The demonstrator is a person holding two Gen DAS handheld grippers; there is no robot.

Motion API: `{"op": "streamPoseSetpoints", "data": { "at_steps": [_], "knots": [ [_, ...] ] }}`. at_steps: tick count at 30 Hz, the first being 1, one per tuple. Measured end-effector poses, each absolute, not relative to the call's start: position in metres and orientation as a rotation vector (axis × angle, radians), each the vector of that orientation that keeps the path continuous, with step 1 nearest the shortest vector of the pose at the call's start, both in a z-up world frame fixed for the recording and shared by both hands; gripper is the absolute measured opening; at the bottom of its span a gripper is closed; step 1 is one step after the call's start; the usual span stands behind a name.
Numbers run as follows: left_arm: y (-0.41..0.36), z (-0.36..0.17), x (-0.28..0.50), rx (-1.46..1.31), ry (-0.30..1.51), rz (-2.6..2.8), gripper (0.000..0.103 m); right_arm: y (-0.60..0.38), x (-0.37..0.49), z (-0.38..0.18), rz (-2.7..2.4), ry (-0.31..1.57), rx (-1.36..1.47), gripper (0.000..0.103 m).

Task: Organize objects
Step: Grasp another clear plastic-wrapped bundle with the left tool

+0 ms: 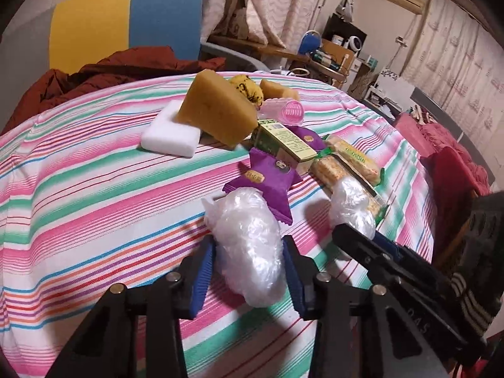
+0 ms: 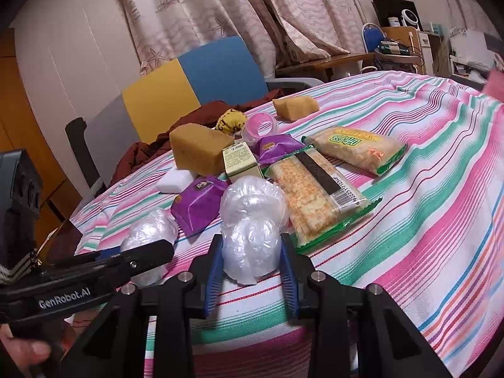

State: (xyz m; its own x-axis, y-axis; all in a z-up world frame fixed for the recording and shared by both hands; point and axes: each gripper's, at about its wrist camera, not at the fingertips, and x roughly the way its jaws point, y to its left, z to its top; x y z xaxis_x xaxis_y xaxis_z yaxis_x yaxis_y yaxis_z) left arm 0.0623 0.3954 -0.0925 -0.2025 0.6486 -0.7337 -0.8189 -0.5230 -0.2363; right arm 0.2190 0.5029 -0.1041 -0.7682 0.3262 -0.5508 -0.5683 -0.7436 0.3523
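Two crumpled clear plastic bags lie at the near edge of the striped table. In the left wrist view my left gripper is shut on one plastic bag, its blue pads pressing both sides. My right gripper is shut on the other plastic bag, which bulges out beyond the fingertips. The grippers sit side by side: the right gripper shows at the right of the left view with its bag, and the left gripper shows at the left of the right view with its bag.
Behind the bags lie purple snack packets, a green box, cracker packs, a big yellow sponge, a white block, a pink plastic roll and a small sponge piece. A blue and yellow chair holds a dark red jacket.
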Motion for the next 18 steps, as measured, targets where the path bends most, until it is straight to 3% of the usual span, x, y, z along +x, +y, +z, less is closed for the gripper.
{"op": "streamPoseSetpoints", "data": {
  "at_steps": [18],
  "knots": [
    [0.349,-0.093,0.086,-0.902,0.242,1.871,0.032,0.491,0.212,-0.098,2.438,0.607,-0.686,0.035]
  ]
}}
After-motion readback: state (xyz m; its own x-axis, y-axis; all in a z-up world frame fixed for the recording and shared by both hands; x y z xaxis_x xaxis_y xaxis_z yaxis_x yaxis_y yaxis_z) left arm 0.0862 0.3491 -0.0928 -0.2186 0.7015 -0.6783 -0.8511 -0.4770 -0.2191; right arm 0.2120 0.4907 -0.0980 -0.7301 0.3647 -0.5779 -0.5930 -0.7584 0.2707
